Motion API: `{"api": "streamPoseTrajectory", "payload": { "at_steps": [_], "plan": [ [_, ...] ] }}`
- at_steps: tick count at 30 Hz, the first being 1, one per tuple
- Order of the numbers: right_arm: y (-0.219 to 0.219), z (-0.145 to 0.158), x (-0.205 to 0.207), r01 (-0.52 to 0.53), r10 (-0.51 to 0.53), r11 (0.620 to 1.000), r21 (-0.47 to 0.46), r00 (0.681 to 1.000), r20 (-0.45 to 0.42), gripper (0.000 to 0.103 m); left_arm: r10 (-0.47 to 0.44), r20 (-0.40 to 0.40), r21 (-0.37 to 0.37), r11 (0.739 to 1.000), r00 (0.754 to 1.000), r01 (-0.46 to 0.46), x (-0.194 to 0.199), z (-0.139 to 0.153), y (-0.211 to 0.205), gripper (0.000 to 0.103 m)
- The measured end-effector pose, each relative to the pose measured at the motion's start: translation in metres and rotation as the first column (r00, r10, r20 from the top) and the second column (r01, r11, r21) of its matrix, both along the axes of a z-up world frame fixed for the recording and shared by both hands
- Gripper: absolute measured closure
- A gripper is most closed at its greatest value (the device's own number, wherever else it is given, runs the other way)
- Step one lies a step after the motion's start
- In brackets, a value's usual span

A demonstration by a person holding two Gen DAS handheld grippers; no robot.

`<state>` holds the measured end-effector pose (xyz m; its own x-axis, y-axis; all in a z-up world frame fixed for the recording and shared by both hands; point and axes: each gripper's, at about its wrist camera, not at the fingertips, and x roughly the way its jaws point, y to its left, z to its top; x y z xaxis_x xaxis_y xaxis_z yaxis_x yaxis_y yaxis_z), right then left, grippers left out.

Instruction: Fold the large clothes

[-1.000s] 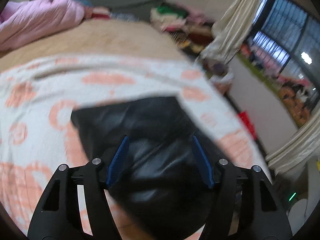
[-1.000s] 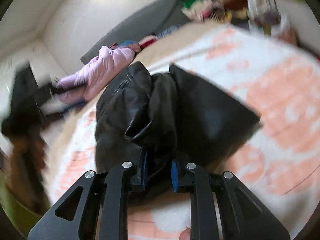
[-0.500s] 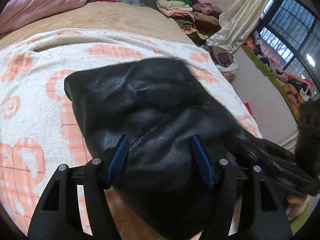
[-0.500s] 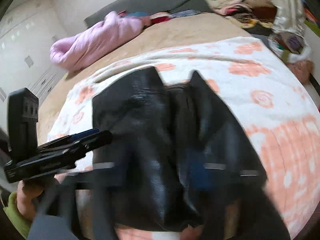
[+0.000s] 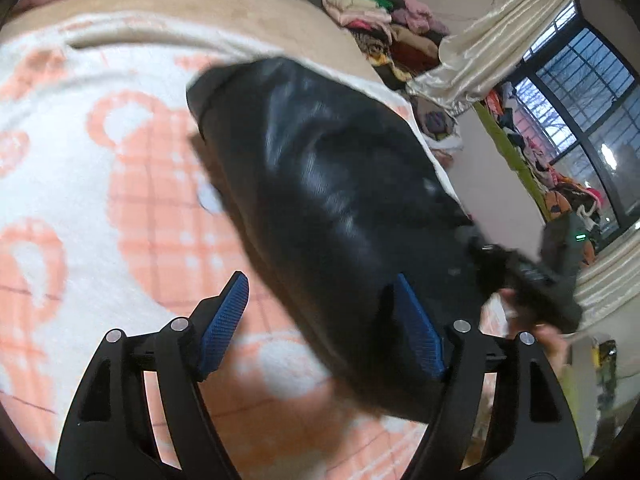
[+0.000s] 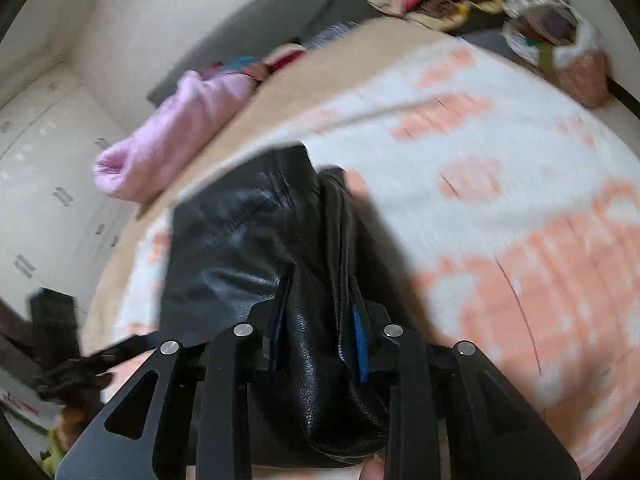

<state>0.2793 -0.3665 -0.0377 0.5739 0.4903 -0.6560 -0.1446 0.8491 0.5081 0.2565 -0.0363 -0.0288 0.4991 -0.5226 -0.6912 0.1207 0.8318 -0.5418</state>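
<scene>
Two pairs of tongs work a black leather jacket [image 5: 344, 208] on a bed. The right tongs [image 6: 320, 320] pinch a thick bunched fold of the jacket between their blue pads, the leather bulging out below and above the grip; their jaws have just been opening a little, yet the fold sits squeezed between them. This hold looks meant to carry one edge of the garment across so the layers stack.

The left tongs [image 5: 320, 320] stand spread wide, their jaws having just been opening. The right-hand blue pad [image 5: 416, 332] lies against the near edge of the jacket, while the other pad sits over bare blanket, clear of the leather. Nothing is pinched here; this looks like a let-go so the leather can settle flat.

The jacket lies as a dark, glossy, partly folded slab in the middle of the bed, on a white fleece blanket [image 5: 80, 200] with peach-orange patterns. In the left wrist view the right tongs appear blurred at the jacket's right edge, with part of a hand behind them.

Farther out, a pink padded garment [image 6: 168, 140] rests near the head of the bed, well apart from the jacket. Beyond the bed, a heap of mixed clothes [image 5: 376, 12] sits beside a cream curtain [image 5: 492, 40] and a dark-framed window [image 5: 576, 112].
</scene>
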Motion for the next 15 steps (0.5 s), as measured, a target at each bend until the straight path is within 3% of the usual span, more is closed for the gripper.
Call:
{"api": "streamPoseTrajectory", "payload": {
  "at_steps": [2, 3, 4, 6, 9, 11, 12, 13, 15],
  "plan": [
    [-0.001, -0.011, -0.001, 0.011, -0.011, 0.999, -0.033, 1.0, -0.006, 0.061, -0.008, -0.009, -0.007, 1.0, 1.0, 0.008, -0.001, -0.005, -0.009, 0.024],
    [-0.002, -0.013, -0.002, 0.031, -0.032, 0.998, -0.051, 0.999, -0.007, 0.04, -0.016, -0.014, -0.015, 1.0, 1.0, 0.016, -0.001, -0.007, -0.013, 0.023],
    [-0.005, -0.016, -0.004, 0.056, -0.057, 0.996, -0.07, 0.998, -0.003, 0.033, -0.027, -0.022, -0.028, 0.999, 0.999, 0.026, -0.001, -0.009, -0.019, 0.023],
    [-0.007, -0.014, -0.008, 0.067, -0.067, 0.994, -0.082, 0.998, 0.012, 0.032, -0.032, -0.03, -0.032, 0.999, 0.999, 0.031, 0.004, -0.012, -0.025, 0.022],
    [-0.011, -0.007, -0.021, 0.065, -0.063, 0.991, -0.118, 0.998, 0.023, 0.022, -0.038, -0.034, -0.021, 0.999, 0.999, 0.037, 0.006, -0.013, -0.033, 0.02],
    [-0.016, -0.01, -0.024, 0.039, -0.038, 0.994, -0.098, 0.999, 0.007, 0.023, -0.041, -0.033, -0.016, 0.999, 0.999, 0.04, 0.008, -0.013, -0.036, 0.02],
    [-0.018, -0.012, -0.021, 0.027, -0.028, 0.998, -0.065, 1.0, -0.013, 0.038, -0.045, -0.032, -0.011, 0.999, 0.998, 0.044, 0.009, -0.012, -0.037, 0.02],
    [-0.023, -0.02, -0.019, 0.011, -0.009, 0.999, 0.036, 0.999, -0.041, 0.055, -0.049, -0.031, -0.008, 0.999, 0.998, 0.049, 0.009, -0.012, -0.037, 0.02],
    [-0.026, -0.03, -0.021, 0.034, -0.024, 0.991, 0.129, 0.997, -0.076, 0.058, -0.056, -0.027, 0.006, 0.998, 0.998, 0.056, 0.011, -0.01, -0.038, 0.02]
  ]
}}
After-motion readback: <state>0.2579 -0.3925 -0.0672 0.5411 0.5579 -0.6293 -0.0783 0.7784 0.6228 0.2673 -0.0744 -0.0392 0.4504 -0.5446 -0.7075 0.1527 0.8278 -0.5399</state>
